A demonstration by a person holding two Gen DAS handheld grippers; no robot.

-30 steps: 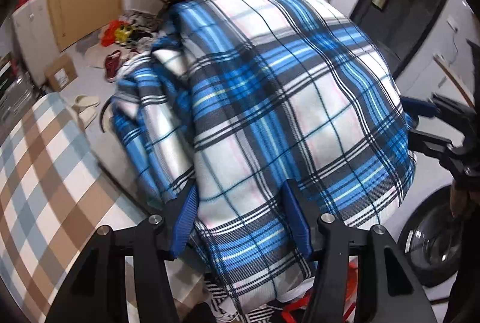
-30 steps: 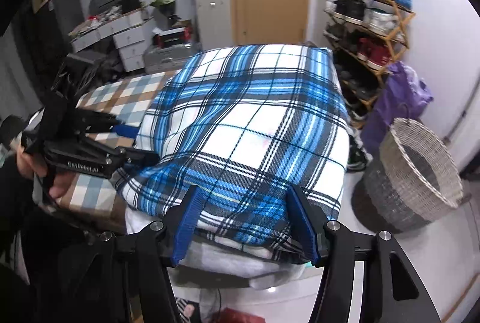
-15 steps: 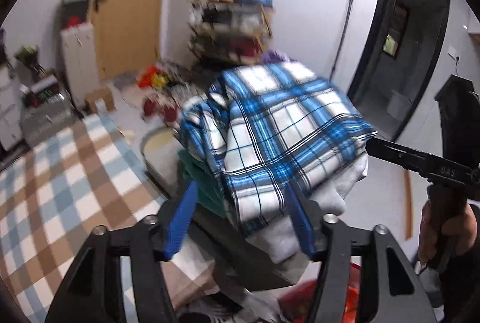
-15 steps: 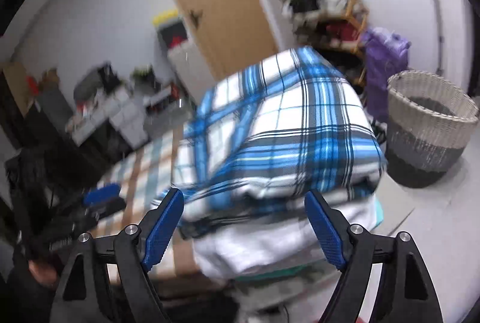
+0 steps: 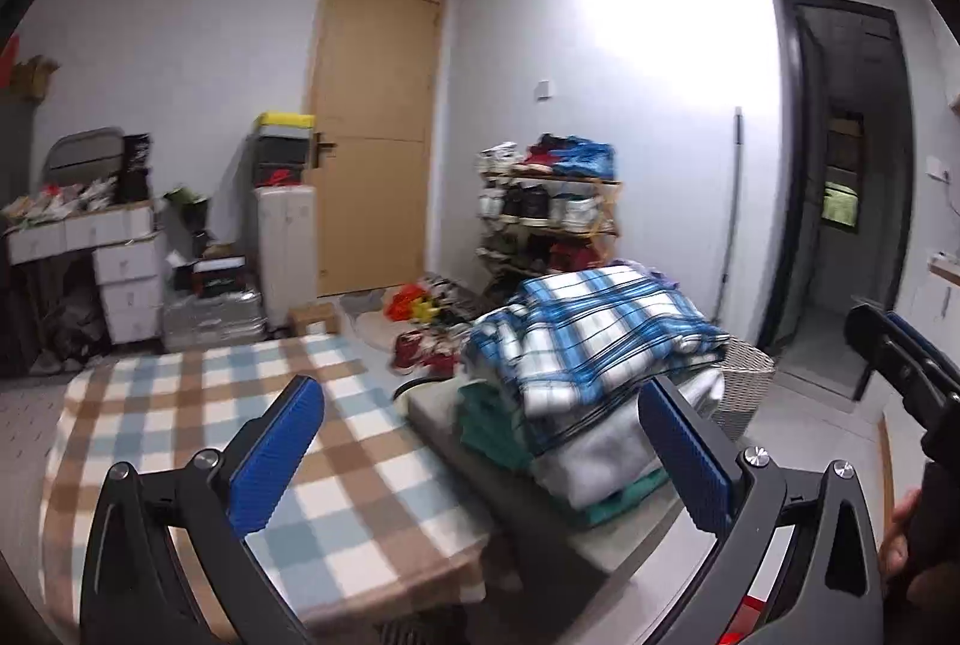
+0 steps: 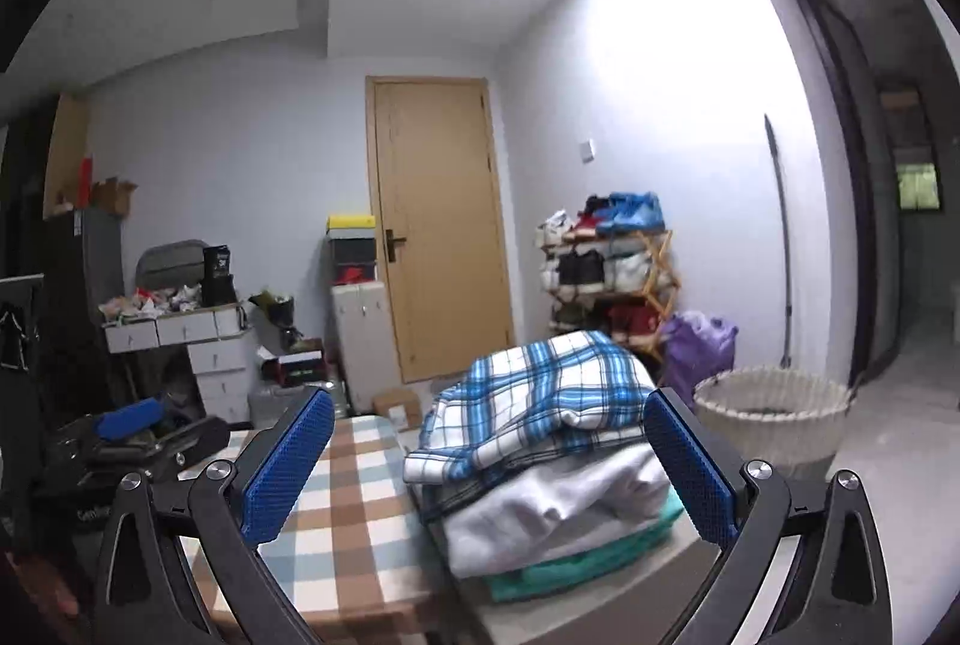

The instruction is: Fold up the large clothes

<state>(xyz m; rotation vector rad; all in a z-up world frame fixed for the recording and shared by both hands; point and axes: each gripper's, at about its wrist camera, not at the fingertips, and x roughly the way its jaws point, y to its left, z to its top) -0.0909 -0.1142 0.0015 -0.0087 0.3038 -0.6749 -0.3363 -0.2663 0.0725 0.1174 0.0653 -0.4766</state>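
Now my left fingers (image 5: 480, 459) stand spread as wide as they go, having just been opening, with nothing between the blue pads (image 5: 276, 456); the right fingers (image 6: 489, 465) are the same, just opened and empty. Ahead of both sits the plaid shirt (image 5: 591, 333), folded and resting on top of the stack (image 6: 558, 519), over a white garment and green ones beneath. That stack sits on a grey surface just beside the checked table (image 5: 198, 423), past its far right corner as I look from either hand. From the left fingers the shirt lies ahead and to the right, clear of the pads; from the right fingers it lies almost straight ahead, so I judge the right hand better lined up with it. Its long side seems to run away from me towards the shoe rack (image 6: 609, 273), though blur makes that uncertain. A basket (image 6: 774, 420) stands on the floor beyond the stack, to the right. With the table bare, I judge the next garment must come from elsewhere, perhaps that basket.
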